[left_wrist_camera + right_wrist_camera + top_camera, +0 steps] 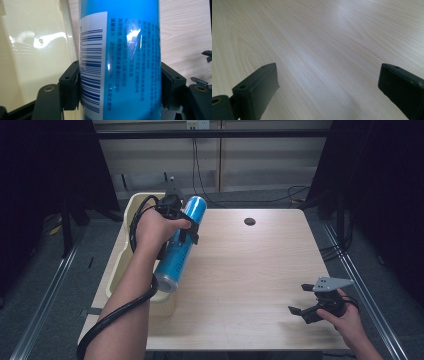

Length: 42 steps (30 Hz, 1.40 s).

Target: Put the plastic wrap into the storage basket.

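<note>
Left gripper view: blue can [120,60] clamped between left gripper [120,87] jaws.

The setting is a laboratory recording station, not a home or shop. A light wooden table [240,285] with a round cable hole [249,221] near its far edge stands between black curtains [380,195] on both sides, with metal floor rails [367,302] along its left and right edges. Loose cables [295,192] lie on the grey floor beyond the far edge, below a plain panelled wall [260,165].
</note>
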Each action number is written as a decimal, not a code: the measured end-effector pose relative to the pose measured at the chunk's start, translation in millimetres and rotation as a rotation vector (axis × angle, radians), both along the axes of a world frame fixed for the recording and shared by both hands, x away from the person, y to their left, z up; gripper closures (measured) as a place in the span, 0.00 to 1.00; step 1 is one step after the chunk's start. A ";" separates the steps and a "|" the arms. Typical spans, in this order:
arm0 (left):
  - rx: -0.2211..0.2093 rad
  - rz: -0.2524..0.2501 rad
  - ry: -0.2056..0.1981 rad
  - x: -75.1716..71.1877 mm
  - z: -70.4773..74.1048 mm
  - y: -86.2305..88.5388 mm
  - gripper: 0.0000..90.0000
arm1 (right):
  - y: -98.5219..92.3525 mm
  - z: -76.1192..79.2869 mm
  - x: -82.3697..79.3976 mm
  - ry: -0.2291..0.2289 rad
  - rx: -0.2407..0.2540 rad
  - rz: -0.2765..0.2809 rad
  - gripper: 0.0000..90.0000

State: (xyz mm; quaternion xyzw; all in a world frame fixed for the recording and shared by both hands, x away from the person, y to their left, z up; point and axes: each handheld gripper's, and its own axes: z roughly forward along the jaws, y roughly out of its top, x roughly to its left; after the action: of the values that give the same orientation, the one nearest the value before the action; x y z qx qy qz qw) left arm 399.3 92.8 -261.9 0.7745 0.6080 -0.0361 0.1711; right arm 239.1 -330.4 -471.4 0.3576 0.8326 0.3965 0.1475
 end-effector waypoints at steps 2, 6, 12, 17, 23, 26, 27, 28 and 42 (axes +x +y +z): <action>0.004 0.005 0.002 -0.6 0.2 1.8 0.36 | 0.7 -0.1 0.0 0.010 0.004 0.004 0.03; 0.003 0.021 0.002 -2.5 -0.5 8.6 0.36 | 2.1 -0.1 1.2 -0.002 -0.007 0.005 0.03; 0.004 0.051 0.004 -7.1 1.2 20.7 0.36 | 4.9 0.1 3.5 0.004 -0.001 0.017 0.03; 0.002 0.054 0.001 -9.8 2.7 24.8 0.36 | 5.9 0.3 4.4 0.002 -0.001 0.023 0.03; 0.007 0.048 -0.009 -13.7 5.9 24.5 0.36 | 6.7 1.2 4.6 -0.005 -0.002 0.024 0.03; 0.002 0.052 -0.011 -15.5 11.0 25.2 0.36 | 6.8 1.1 5.0 -0.003 0.000 0.025 0.03; 0.004 0.048 -0.017 -15.9 13.0 25.7 0.36 | 7.0 1.0 5.2 0.000 0.001 0.025 0.03; 0.004 0.053 -0.025 -17.0 16.4 26.1 0.36 | 7.3 1.3 5.3 -0.002 -0.002 0.024 0.03; 0.021 0.090 -0.047 -24.4 27.5 43.9 0.36 | 8.4 2.0 5.4 -0.003 0.002 0.029 0.03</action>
State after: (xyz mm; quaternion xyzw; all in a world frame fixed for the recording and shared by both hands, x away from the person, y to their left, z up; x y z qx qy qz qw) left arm 374.8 136.6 -234.4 0.7485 0.6385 -0.0037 0.1790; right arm 244.5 -322.0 -469.4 0.3450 0.8371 0.3999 0.1425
